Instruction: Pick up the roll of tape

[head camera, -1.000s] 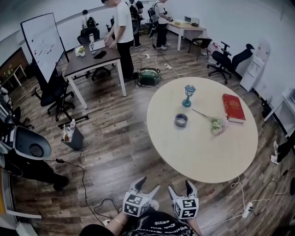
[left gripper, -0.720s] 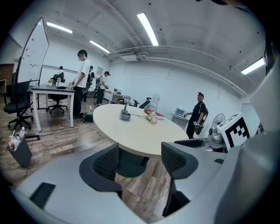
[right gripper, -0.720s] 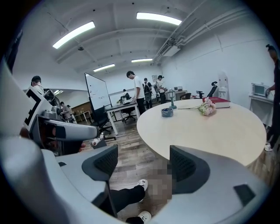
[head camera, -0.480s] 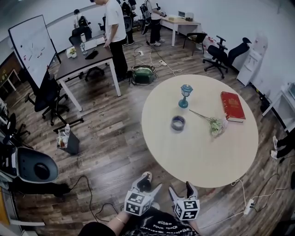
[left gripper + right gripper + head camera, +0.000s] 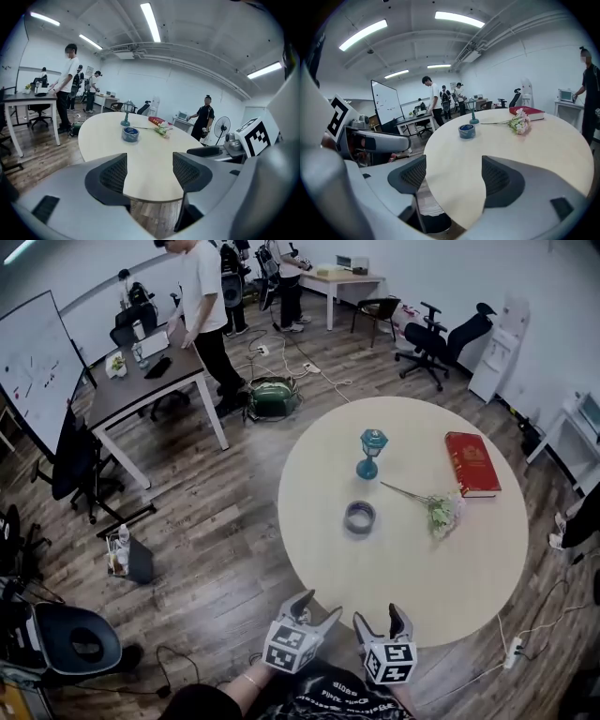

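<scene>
1. The tape (image 5: 359,517) lies untouched on the table (image 5: 412,568), well apart from both grippers.
2. The left gripper (image 5: 317,605) and right gripper (image 5: 383,617) gape wide, empty.
3. Reaching, gripping and lifting all remain.

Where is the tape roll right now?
In the head view, the roll of tape lies on the round table, just in front of the blue lantern and left of the flowers.

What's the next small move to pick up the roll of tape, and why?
Probably carry the right gripper forward over the round beige table toward the grey-blue roll of tape. Its jaws stand apart and empty, at the table's near edge, and the tape lies flat well beyond them.
</scene>
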{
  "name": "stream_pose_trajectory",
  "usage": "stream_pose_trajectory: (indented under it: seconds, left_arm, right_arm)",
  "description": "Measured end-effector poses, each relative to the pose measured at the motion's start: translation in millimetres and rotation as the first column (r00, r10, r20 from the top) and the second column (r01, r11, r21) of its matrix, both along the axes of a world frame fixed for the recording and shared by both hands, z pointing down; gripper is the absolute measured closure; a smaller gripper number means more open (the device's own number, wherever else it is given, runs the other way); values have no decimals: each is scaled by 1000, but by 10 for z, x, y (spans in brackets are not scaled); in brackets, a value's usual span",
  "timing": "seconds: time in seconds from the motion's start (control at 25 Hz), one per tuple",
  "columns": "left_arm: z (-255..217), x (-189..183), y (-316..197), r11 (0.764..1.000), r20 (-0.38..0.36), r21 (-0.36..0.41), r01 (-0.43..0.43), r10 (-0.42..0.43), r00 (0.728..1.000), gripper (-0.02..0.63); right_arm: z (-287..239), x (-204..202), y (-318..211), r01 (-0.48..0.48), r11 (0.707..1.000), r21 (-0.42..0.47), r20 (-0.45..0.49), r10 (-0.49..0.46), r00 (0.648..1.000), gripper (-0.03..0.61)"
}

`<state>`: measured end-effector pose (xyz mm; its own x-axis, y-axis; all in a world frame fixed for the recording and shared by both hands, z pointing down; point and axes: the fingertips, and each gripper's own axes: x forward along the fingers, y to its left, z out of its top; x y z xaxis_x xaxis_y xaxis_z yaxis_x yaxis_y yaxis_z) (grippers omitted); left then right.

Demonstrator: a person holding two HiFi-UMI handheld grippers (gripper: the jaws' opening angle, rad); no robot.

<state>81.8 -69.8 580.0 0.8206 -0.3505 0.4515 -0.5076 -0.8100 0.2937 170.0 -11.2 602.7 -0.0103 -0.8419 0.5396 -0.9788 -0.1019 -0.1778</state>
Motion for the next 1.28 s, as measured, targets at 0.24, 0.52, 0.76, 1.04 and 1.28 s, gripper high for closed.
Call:
stream_pose_trajectory:
  seconds: [0.24,0.52,0.76,1.04,1.28]
  left_arm:
    - [-50,78,-597,999,-1,6,-38,38,999,288]
    - [-91,36,-1227,999,4,34,-36,36,999,288]
    - [-67,26,-1641,999,10,32,-38,37,999,288]
    - [-11,-27,-1798,1000,27,11,-18,17,999,288]
    - [-76,-85,-1870,1000,37,15,27,-27,999,288]
  right_arm:
    - [7,-34,-534,-20,1000,-13,11,20,1000,219]
    - [-27,-77,-1136,-2,1000,-8,30,2,1000,219]
    - [-73,117,-1581,-65,998,16,84,63,994,219]
    - [-219,502,-2000,-68,997,31,47,67,997,219]
    - [-254,1014,-2402,-62,998,-16,-3,62,998,224]
